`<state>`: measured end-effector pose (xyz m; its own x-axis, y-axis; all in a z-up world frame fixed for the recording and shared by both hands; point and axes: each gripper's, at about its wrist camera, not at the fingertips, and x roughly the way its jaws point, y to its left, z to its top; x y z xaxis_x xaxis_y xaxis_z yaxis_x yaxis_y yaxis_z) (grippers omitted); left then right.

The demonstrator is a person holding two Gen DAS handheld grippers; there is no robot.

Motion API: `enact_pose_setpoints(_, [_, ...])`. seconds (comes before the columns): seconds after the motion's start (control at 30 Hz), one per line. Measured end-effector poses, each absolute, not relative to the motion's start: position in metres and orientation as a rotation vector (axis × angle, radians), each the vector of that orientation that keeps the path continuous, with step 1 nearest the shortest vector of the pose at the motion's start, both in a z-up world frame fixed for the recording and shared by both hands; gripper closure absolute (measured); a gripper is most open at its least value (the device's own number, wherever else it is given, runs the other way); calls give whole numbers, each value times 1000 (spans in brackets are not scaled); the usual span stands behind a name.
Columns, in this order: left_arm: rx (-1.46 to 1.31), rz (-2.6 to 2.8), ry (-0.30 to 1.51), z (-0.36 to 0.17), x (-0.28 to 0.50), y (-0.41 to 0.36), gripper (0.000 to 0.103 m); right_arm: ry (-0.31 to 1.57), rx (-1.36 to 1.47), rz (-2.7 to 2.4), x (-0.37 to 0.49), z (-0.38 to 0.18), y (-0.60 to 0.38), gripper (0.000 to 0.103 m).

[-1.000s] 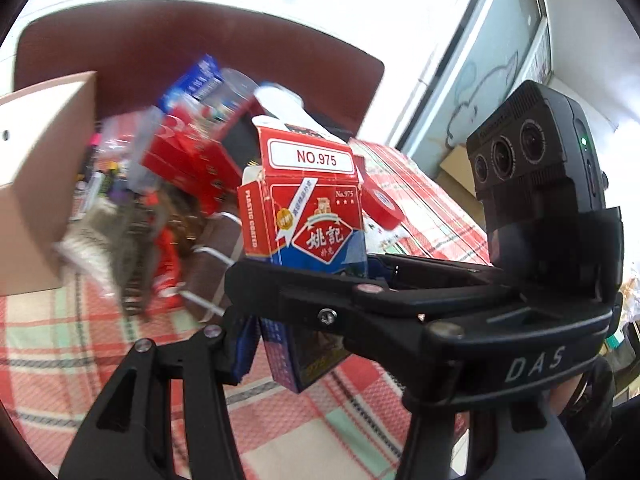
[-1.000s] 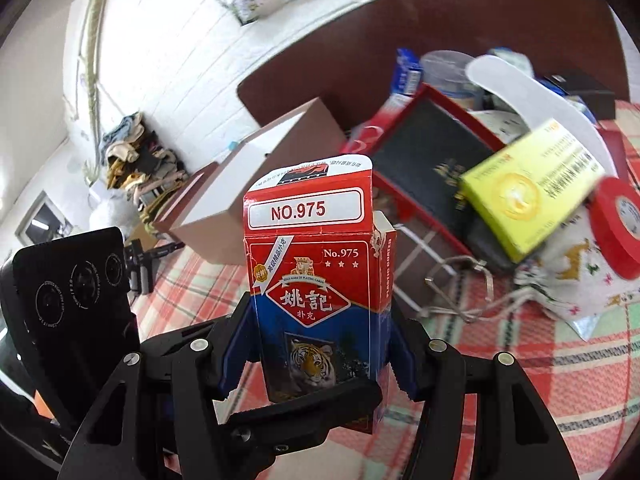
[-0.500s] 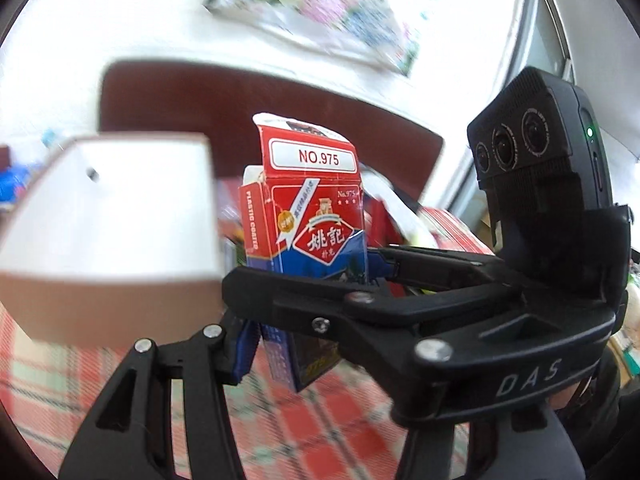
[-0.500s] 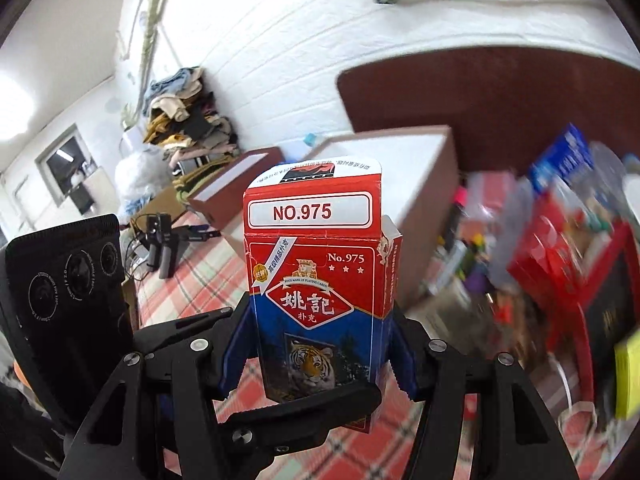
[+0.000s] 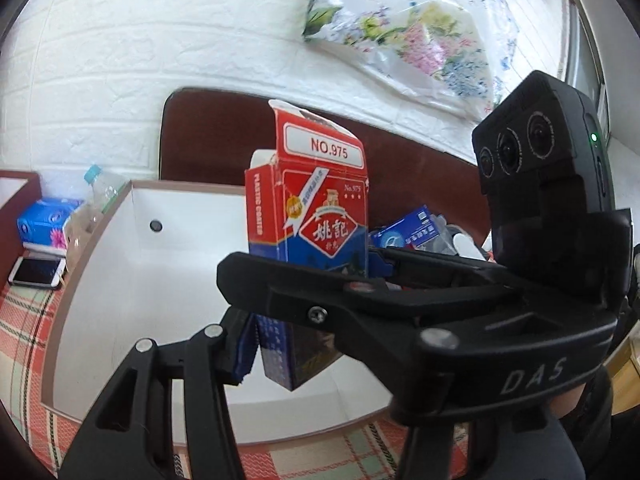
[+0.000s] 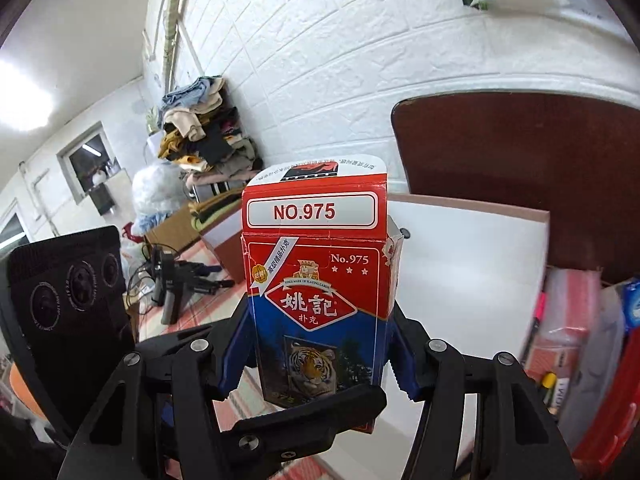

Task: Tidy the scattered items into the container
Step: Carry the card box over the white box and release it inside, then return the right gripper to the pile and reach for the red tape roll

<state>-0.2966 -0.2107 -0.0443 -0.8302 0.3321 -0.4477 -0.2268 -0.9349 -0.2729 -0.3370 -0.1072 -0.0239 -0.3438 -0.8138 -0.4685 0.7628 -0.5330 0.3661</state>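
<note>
Both grippers grip one upright card box (image 6: 318, 276): the right gripper (image 6: 318, 364) clamps its sides, and the left gripper (image 5: 308, 320) clamps it crosswise. Behind stands the white container (image 5: 132, 280), then clutter (image 6: 580, 320) far right.

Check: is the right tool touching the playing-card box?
Touching. The right wrist view shows the right tool with both blue pads pressed against the playing-card box sides.

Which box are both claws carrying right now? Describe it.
Start at the white open container on the checked tablecloth. Held upright in front of it by both claws is the card box: red above, blue below, marked NO.975, tiger picture, top flap open.
</note>
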Motion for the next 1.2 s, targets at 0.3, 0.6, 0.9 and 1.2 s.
enact_pose_setpoints(0.3, [-758,2812,-302,-60,-296,-212,0,-169,779,-2077,-344,-41,-94,0])
enact_pose_setpoints(0.6, [-788,2735,-309,-60,-275,-181,0,-262,785,-2195,-294,-31,-12,0])
enact_pose_setpoints(0.9, [-805,2623,-332,-54,-234,-113,0,-397,847,-2319,-235,-35,98,0])
enact_pose_setpoints(1.2, [-892,2532,-302,-69,-190,-46,0,-640,941,-2392,-178,-54,195,0])
